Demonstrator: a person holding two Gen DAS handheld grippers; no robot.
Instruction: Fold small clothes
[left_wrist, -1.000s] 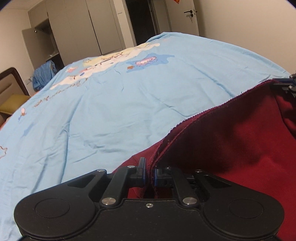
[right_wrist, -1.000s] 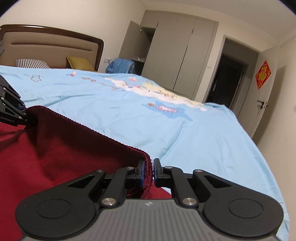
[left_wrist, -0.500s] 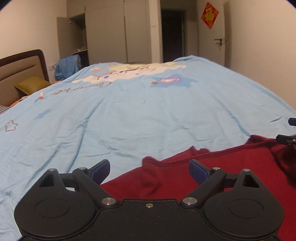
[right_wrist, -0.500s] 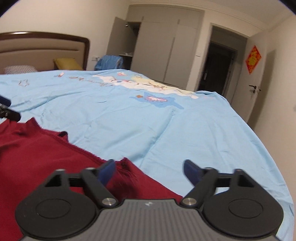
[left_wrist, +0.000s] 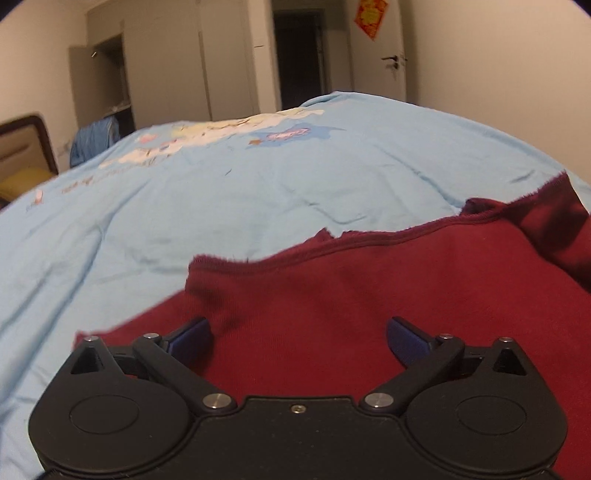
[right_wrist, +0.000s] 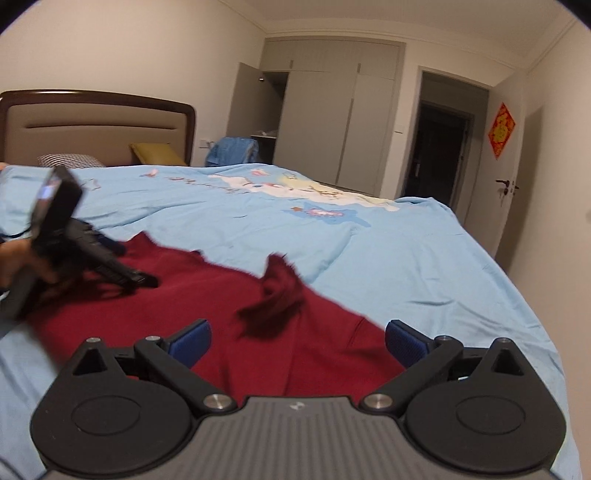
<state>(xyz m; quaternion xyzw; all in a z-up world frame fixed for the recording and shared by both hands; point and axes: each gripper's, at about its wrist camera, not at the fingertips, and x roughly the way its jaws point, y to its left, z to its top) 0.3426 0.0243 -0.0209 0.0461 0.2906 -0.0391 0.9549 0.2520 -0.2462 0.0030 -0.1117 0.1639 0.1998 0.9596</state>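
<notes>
Hovering over the red garment (left_wrist: 388, 295), both jaws gape wide, seemingly empty.

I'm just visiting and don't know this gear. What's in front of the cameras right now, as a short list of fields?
surface: bed with a light blue printed cover
garment: dark red garment, lying on the cover, one corner rumpled
left gripper: open, holding nothing, above the garment
right gripper: open, holding nothing
background: grey wardrobe, brown headboard, yellow pillow
</notes>
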